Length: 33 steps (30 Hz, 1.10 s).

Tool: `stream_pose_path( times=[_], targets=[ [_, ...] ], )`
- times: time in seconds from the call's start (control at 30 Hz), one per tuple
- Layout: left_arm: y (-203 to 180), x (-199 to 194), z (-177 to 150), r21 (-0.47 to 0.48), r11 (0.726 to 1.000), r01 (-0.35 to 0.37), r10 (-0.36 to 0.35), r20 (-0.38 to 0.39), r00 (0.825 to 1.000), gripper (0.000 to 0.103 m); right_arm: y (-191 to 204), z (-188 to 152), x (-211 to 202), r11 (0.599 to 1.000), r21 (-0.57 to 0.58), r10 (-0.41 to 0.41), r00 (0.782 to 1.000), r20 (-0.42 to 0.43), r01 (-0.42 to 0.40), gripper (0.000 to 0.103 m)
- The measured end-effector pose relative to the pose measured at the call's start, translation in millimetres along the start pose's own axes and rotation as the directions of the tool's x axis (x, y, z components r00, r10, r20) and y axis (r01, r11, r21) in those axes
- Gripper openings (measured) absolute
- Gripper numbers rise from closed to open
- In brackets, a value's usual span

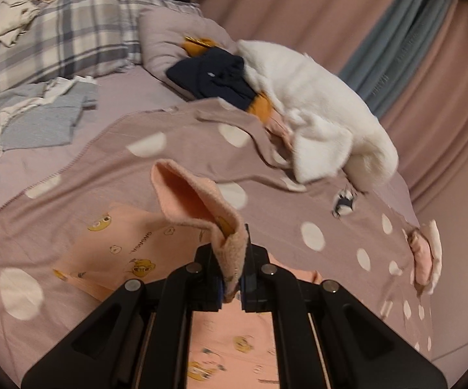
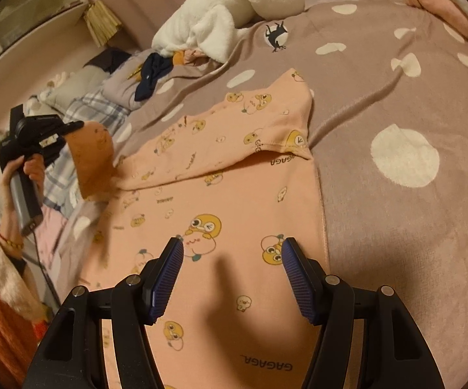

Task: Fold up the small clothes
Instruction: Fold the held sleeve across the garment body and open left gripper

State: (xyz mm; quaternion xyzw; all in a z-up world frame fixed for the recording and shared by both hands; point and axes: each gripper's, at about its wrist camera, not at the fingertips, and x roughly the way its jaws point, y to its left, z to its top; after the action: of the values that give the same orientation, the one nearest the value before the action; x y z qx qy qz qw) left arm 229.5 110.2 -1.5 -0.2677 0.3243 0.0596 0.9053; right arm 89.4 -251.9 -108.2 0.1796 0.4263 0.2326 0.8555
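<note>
1. You hold two grippers: the left gripper (image 1: 232,272) and the right gripper (image 2: 232,259).
2. You work on one pink garment (image 2: 221,201) printed with yellow cartoon faces.
3. One polka-dot blanket (image 2: 396,103) lies beneath it.
4. You can count one white fleece piece (image 1: 315,97), one dark navy piece (image 1: 214,76) and one heap of grey clothes (image 1: 36,120).
5. One plaid pillow (image 1: 65,39) and one plain lilac pillow (image 1: 166,39) show.

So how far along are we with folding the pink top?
One sleeve already lies folded across the pink top on the dotted blanket. In hand: the left gripper is shut on the other sleeve, lifted off the blanket. The right gripper hovers open over the body, holding nothing. Left: lay that sleeve across, then fold the body. A white fleece and dark garment lie unfolded beyond.
</note>
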Motion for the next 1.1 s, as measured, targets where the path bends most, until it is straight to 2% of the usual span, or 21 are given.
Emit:
stream_pose_path(
  times=[0.23, 0.53, 0.6, 0.67, 0.8, 0.87, 0.93, 1.1],
  targets=[
    [-25.8, -1.5, -11.3, 0.02, 1.0, 0.021, -0.021, -0.012, 1.0, 0.006, -9.0, 2.2, -6.0, 1.0, 0.024, 0.015, 1.0, 0.003, -0.015, 0.064],
    [-89.3, -4.1, -38.8, 0.113, 0.99, 0.09, -0.089, -0.01, 0.996, 0.006, -25.1, 3.5, -13.2, 0.992, 0.111, 0.063, 0.998, 0.011, -0.064, 0.064],
    [-103.7, 5.0, -49.8, 0.108, 0.987, 0.115, -0.111, -0.041, 0.993, 0.006, -25.5, 2.1, -15.0, 0.993, 0.099, 0.06, 0.998, 0.002, -0.06, 0.064],
    [-121.5, 19.4, -70.5, 0.107, 0.982, 0.153, -0.142, -0.103, 0.984, 0.006, -26.2, 1.6, -17.8, 0.995, 0.086, 0.051, 0.999, 0.004, -0.051, 0.064],
    [-154.8, 45.0, -115.9, 0.191, 0.971, 0.144, -0.113, -0.166, 0.98, 0.006, -34.1, 3.4, -26.3, 0.996, 0.08, 0.033, 0.999, 0.021, -0.034, 0.064],
    [-160.1, 59.2, -131.9, 0.189, 0.97, 0.152, -0.111, -0.212, 0.971, 0.006, -40.5, 4.8, -29.2, 0.994, 0.1, 0.03, 0.999, 0.033, -0.033, 0.064],
    [-161.8, 78.2, -149.4, 0.16, 0.974, 0.161, -0.112, -0.276, 0.955, 0.006, -47.9, 6.1, -30.3, 0.99, 0.134, 0.042, 0.998, 0.039, -0.047, 0.064],
    [-167.9, 96.9, -169.5, 0.176, 0.973, 0.148, -0.088, -0.31, 0.947, 0.005, -52.7, 5.6, -30.0, 0.989, 0.145, 0.039, 0.999, 0.026, -0.042, 0.064]
  ],
)
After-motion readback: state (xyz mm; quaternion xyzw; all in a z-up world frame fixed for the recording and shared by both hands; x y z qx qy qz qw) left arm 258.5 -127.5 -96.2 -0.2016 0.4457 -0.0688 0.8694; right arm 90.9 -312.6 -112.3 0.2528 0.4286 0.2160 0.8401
